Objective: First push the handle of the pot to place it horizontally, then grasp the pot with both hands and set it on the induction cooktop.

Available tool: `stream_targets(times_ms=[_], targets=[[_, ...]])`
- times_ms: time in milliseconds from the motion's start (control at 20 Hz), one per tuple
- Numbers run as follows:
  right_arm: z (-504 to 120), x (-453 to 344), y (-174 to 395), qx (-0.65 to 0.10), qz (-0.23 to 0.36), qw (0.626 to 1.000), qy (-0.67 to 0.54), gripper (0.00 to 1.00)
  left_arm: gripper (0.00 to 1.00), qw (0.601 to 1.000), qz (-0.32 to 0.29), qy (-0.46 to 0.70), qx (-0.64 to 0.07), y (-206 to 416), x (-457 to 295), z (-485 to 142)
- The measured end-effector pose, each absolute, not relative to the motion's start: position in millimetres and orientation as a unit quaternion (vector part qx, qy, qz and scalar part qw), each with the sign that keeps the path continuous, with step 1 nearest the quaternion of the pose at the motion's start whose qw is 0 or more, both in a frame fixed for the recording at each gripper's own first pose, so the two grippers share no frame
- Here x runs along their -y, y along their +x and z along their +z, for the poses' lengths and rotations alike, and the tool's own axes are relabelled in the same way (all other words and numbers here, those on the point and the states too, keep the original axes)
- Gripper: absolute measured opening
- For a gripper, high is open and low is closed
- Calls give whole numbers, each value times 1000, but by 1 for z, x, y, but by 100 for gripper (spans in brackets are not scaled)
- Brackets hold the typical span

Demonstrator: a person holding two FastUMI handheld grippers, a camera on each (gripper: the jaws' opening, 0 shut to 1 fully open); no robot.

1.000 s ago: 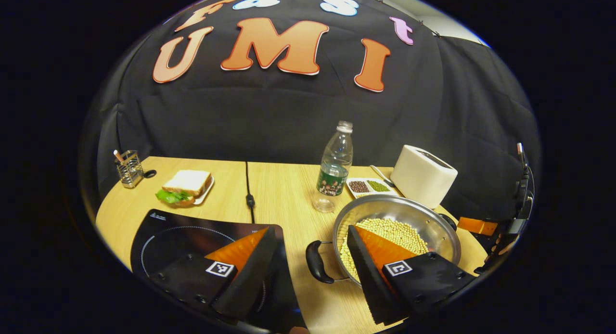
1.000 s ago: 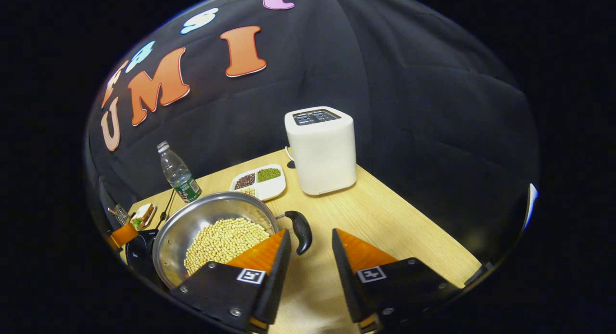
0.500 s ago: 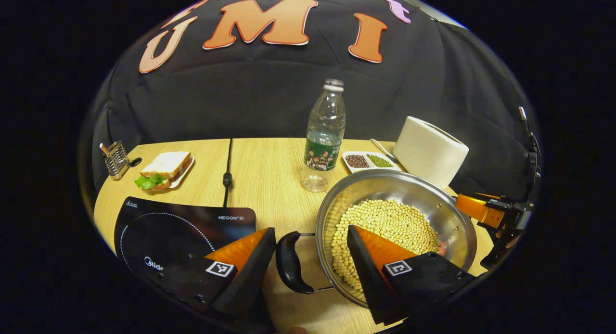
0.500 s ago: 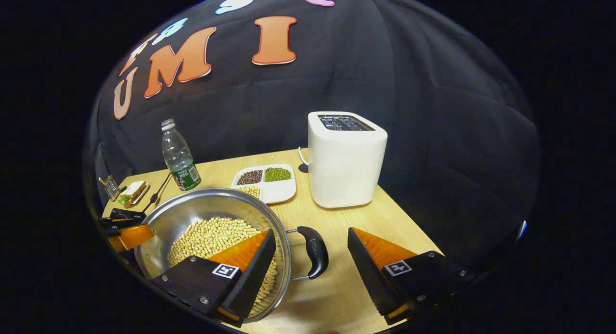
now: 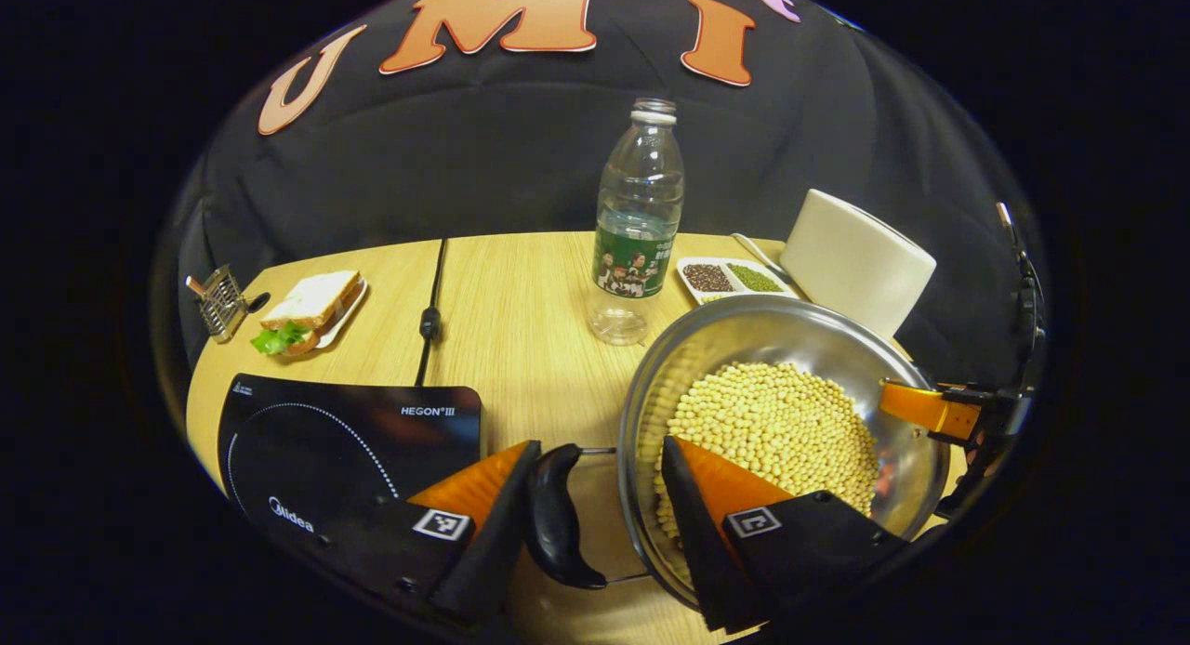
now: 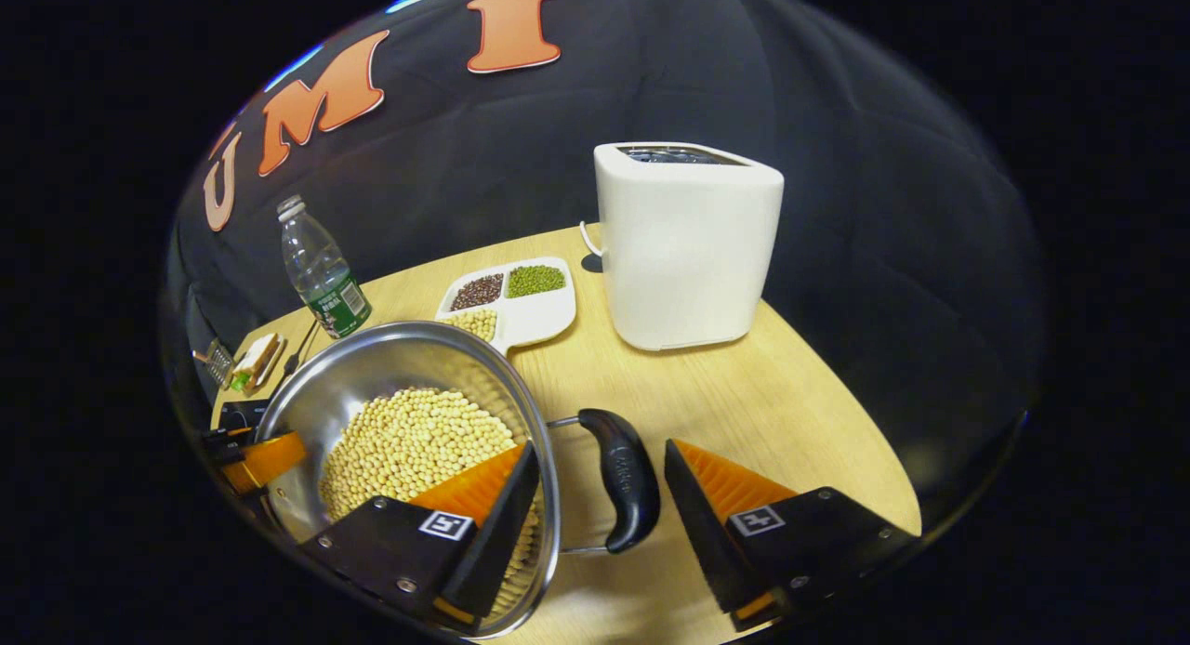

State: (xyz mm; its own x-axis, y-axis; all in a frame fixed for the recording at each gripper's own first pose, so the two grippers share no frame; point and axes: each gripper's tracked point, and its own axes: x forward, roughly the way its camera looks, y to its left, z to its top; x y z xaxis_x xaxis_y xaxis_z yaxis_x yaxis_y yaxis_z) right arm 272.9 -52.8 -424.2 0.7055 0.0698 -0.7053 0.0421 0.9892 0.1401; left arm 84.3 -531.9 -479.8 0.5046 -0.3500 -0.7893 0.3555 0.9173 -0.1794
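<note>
Left tool (image 5: 595, 519): low over the bench (image 5: 521, 292), fingers spread wide and straddling the pot's near handle (image 5: 556, 519); one finger lies outside the handle, just beside it, the other reaches over the rim above the beans. No squeeze on the handle is visible.
Right tool (image 6: 600, 515): likewise low and spread, bracketing the opposite handle (image 6: 625, 478); one finger sits inside the rim over the beans, the other on the bench side, apart from the handle.
Far-off glimpses: in the left gripper view the right tool's finger pokes over the pot's far rim at the right edge; in the right gripper view the left tool's finger shows at the pot's far side.
Pot (image 5: 744, 334): steel, round, resting on the bench beside the cooktop and not on it; its two black handles point toward the two tools.
Pot contents: a heap of pale soybeans (image 5: 776, 431) covering the bottom.
Cooktop (image 5: 316, 431): flat black slab with a dotted ring, left of the pot in the left gripper view.
Tray (image 6: 539, 315): white, divided; dark beans, green beans and pale beans each in a separate compartment, between pot and toaster.
Toaster (image 6: 688, 245): white, upright, behind the pot.
Bottle (image 5: 637, 227): clear, upright, capped, near the pot's rim.
Sandwich (image 5: 307, 310): on a small plate at the far left.
</note>
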Motion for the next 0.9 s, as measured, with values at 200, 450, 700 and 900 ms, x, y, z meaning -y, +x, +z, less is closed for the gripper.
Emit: stream_targets(times_ms=[200,450,700,900], targets=[[-420,57,260,-398,2,914,82,63,67,849,-207,-23,-486,80,535,-481],[-396,64,243,-393,-11,917,71,59,63,830,-211,-55,-513,71,545,-487],[-365,54,232,-378,-10,921,97,59,62,849,-222,-47,-476,81,532,-471],[-335,34,224,-363,-4,927,99,59,62,857,-221,-51,-462,88,516,-449]])
